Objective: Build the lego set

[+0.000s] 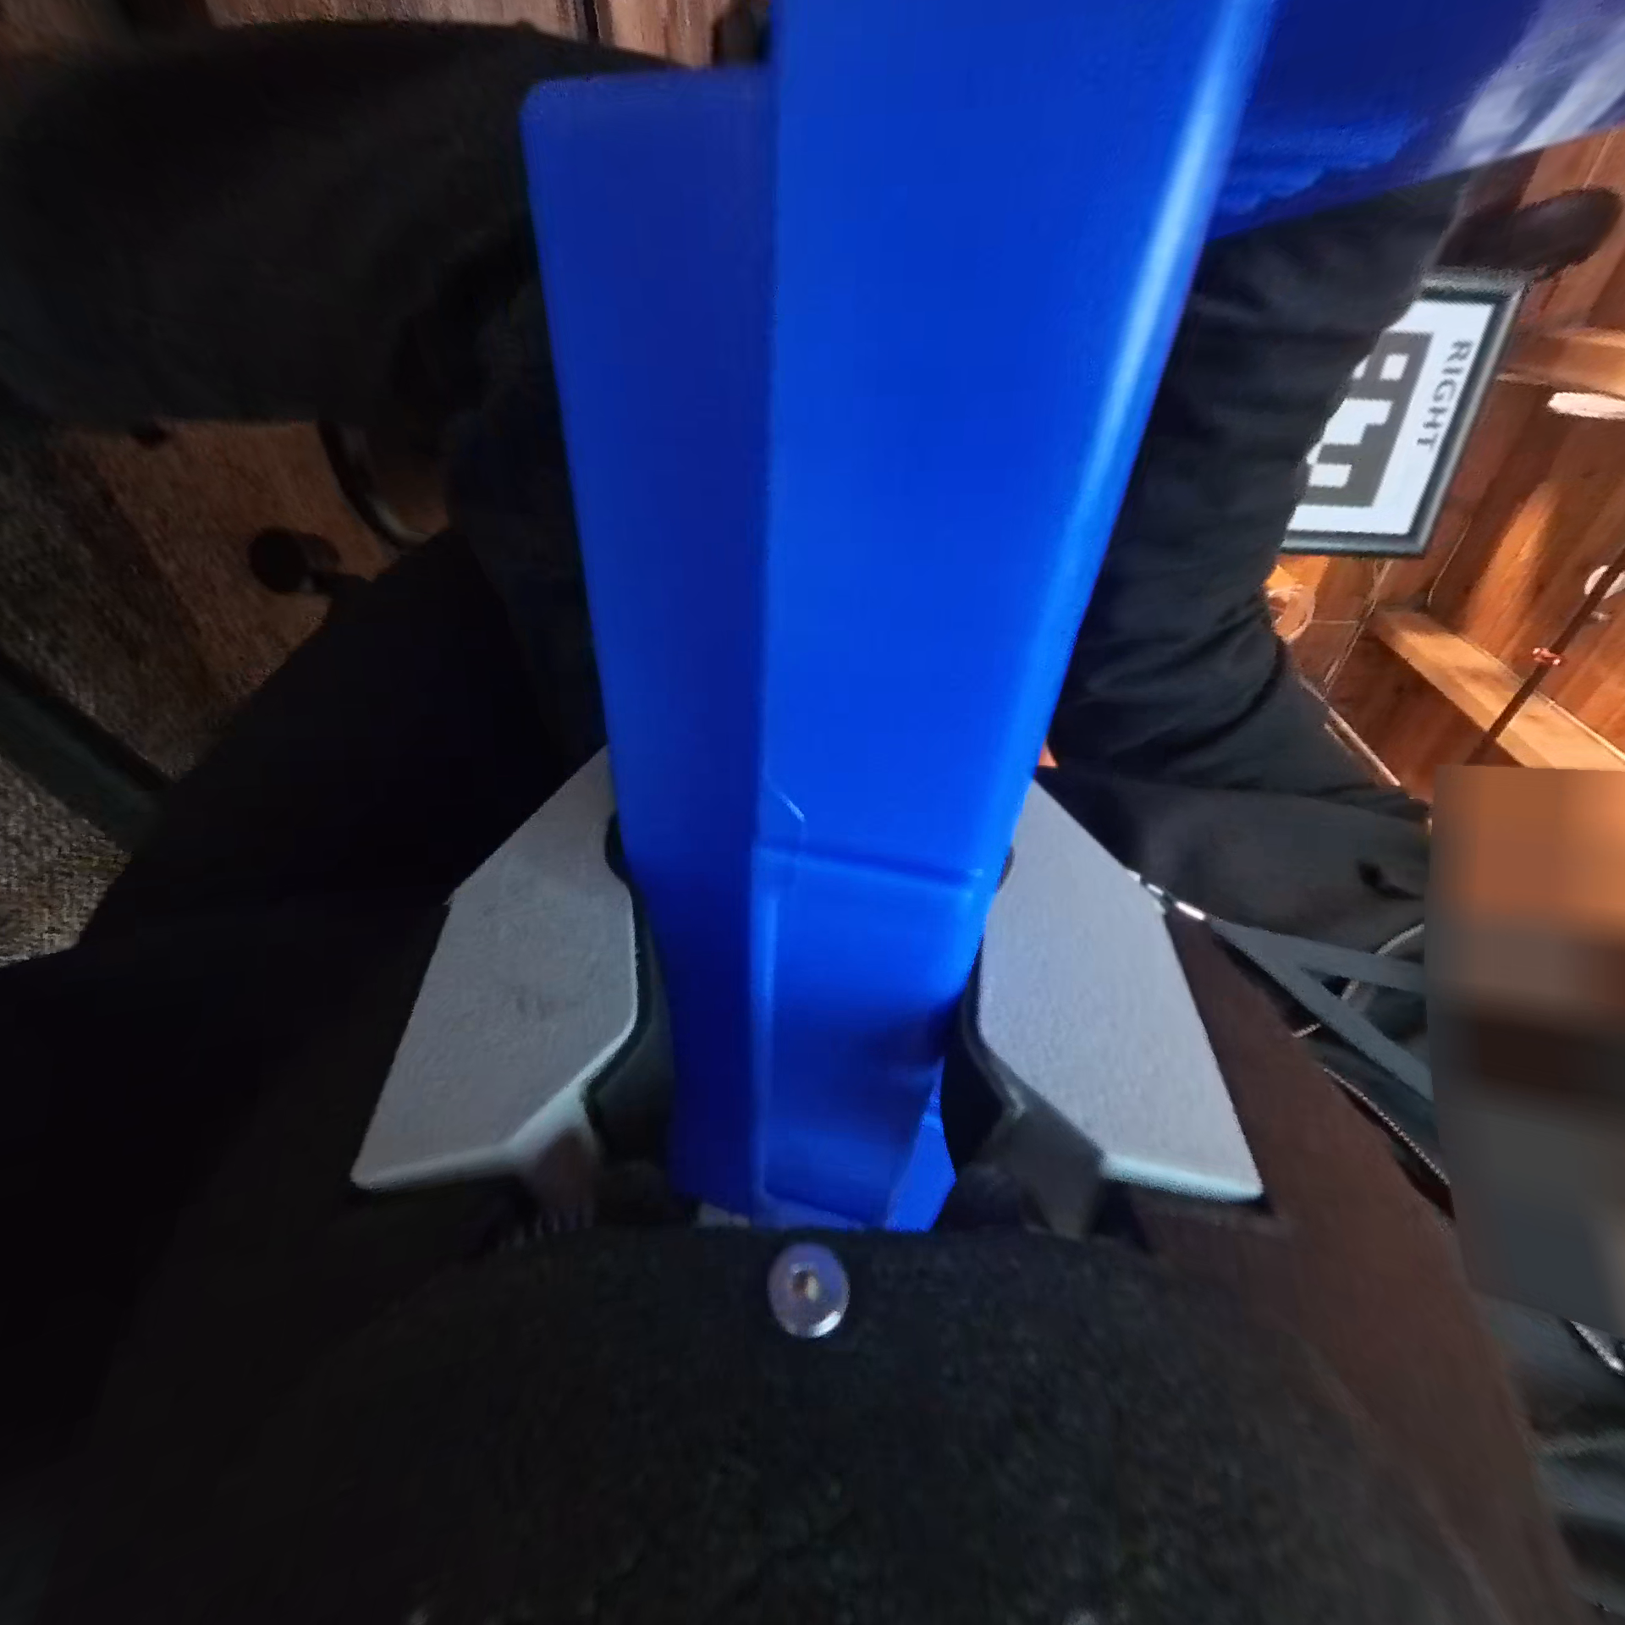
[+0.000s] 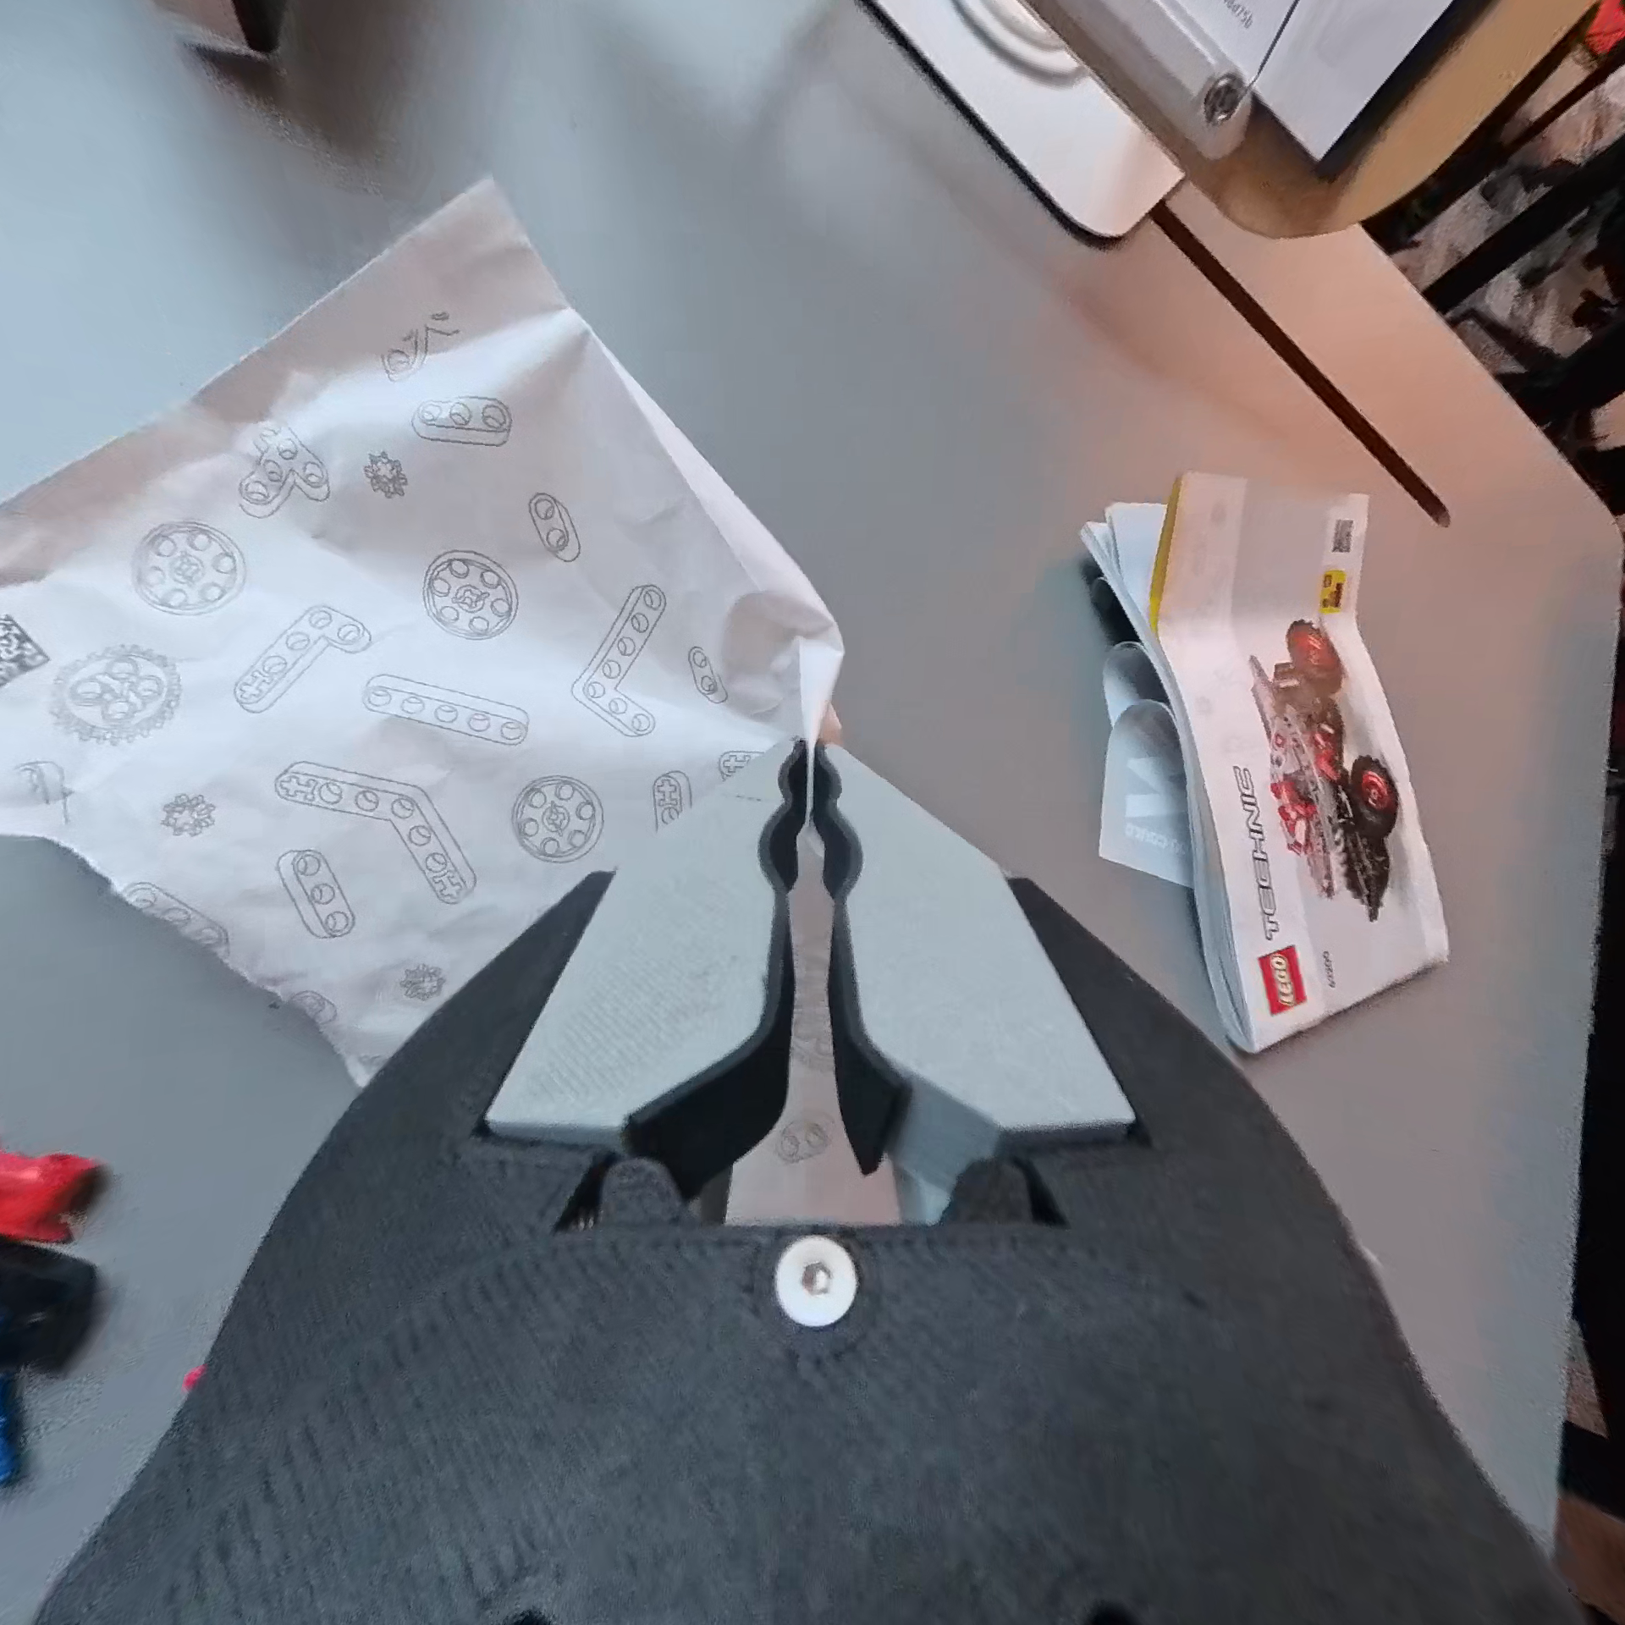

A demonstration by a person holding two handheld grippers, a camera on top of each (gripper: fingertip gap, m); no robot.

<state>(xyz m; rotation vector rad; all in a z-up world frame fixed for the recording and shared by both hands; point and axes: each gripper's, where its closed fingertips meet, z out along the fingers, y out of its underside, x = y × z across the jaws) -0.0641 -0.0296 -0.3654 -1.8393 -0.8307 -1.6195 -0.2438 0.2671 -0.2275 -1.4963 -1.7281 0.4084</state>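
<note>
My right gripper (image 2: 811,774) pinches the corner of a white paper bag (image 2: 369,633) printed with part outlines, lying on the grey table (image 2: 967,440). The manual (image 2: 1275,774) sits right of the bag, apart. My left gripper (image 1: 805,1011) clamps a blue box (image 1: 844,528).

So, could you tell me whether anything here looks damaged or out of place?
The paper bag pinched by the right gripper is crumpled, its lower edge torn ragged. The booklet lies with pages splayed.
</note>
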